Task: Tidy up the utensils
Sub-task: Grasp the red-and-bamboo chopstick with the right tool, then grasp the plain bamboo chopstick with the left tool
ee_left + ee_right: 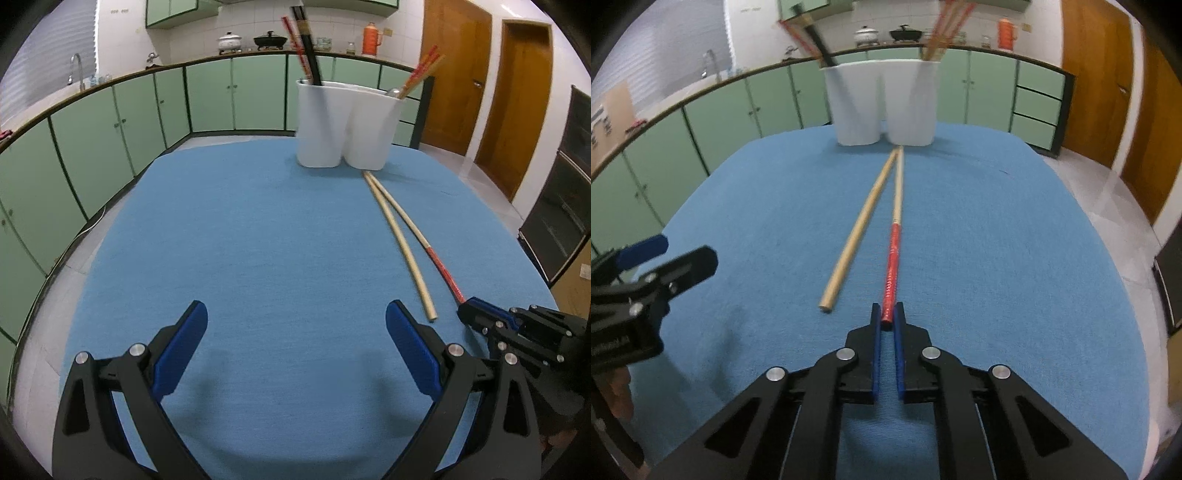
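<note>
Two chopsticks lie on the blue tablecloth [997, 258]. One is plain wood [857, 232] [399, 243]. The other has a red handle [892, 266] [441, 271]. My right gripper [886, 317] is shut on the red handle's near end, low on the cloth; it also shows in the left wrist view [465, 314]. My left gripper [295, 332] is open and empty above bare cloth, left of the chopsticks. A white two-compartment holder [882, 103] [347, 125] stands at the far edge, with black and red chopsticks in its left compartment and red-ended ones in the right. The lying chopsticks' tips reach its base.
The table's edges drop off on all sides. Green kitchen cabinets [110, 133] run behind and to the left, wooden doors [517, 103] to the right. The left gripper shows at the left edge of the right wrist view [646, 273].
</note>
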A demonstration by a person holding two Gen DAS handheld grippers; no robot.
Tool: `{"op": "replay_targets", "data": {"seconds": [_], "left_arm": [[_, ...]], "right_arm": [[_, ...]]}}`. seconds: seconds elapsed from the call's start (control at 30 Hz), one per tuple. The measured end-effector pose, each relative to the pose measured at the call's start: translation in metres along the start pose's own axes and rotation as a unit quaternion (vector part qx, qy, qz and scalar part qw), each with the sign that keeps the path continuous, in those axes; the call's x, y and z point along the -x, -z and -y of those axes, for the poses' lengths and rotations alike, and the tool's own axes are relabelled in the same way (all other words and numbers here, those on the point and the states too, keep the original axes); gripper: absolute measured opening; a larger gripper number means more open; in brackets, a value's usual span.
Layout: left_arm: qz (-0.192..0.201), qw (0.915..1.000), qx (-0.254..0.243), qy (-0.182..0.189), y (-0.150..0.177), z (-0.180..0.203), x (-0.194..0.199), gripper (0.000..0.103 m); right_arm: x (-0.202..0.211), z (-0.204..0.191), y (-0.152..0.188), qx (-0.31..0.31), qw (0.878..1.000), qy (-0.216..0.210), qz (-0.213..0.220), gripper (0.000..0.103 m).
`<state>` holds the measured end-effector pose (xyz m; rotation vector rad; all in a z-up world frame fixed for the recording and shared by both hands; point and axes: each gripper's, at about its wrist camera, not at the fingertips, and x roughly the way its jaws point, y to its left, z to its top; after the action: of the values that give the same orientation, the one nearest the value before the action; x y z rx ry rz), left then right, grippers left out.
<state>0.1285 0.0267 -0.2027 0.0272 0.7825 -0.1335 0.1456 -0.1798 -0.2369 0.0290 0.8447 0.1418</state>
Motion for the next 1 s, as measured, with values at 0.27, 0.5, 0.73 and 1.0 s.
{"op": "replay_targets", "data": {"seconds": [0.27,0.5,0.73,1.0], "left_arm": [[-0.007,0.9990,-0.016,0.042,0.001,0.036,-0.006,0.094],[-0.036,0.9966,-0.037,0.064,0.005,0.068,-0.025,0.069],[-0.054,0.9953,-0.041,0.069,0.007,0.082,-0.039,0.049],[-0.055,0.9949,-0.036,0.076,0.003,0.086,-0.045,0.012]], "right_arm": [[0.006,0.048,0.003,-0.061,0.998,0.021,0.004,0.006],[0.013,0.069,0.008,-0.081,0.996,0.021,0.011,0.006],[0.014,0.071,0.010,-0.080,0.997,0.012,0.014,0.006],[0.014,0.075,0.012,-0.082,0.996,0.000,0.015,0.006]]}}
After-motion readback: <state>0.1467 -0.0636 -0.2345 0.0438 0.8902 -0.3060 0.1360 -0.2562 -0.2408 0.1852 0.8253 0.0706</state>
